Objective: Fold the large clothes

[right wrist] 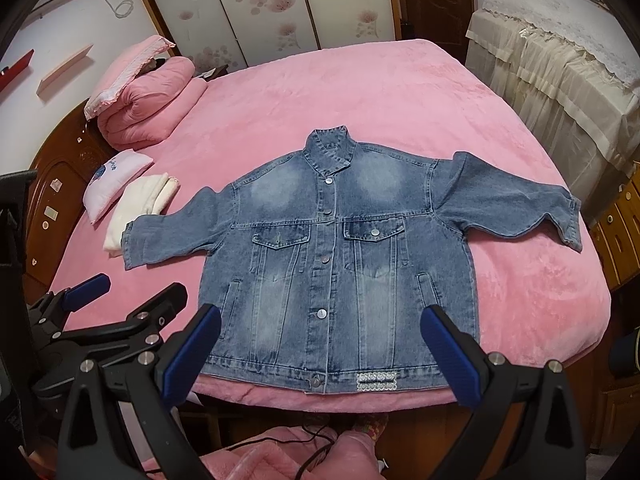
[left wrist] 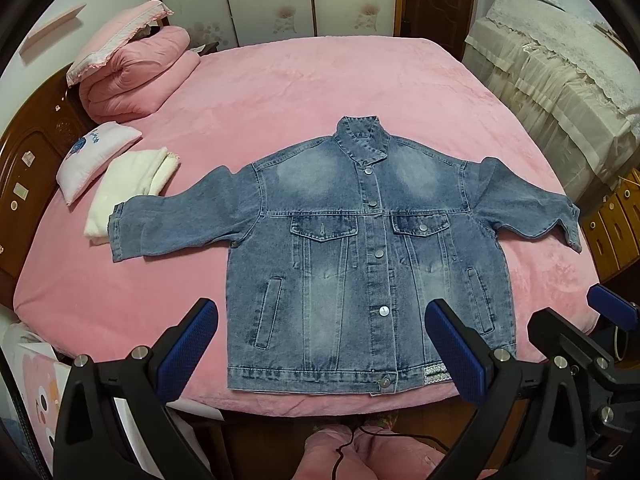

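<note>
Folding not started: jacket (left wrist: 360, 248) laid flat on bed (left wrist: 280, 88); both grippers (left wrist: 320, 344) (right wrist: 320, 348) spread wide, empty. Sleeves probably get grabbed first.

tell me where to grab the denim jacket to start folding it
The denim jacket lies flat, buttoned and face up on the pink bed, sleeves spread. Probably take each sleeve at its cuff: the left gripper from the left-hand cuff's outer side, the right gripper likewise. The cuffs are free edges, easy to pinch.
</note>
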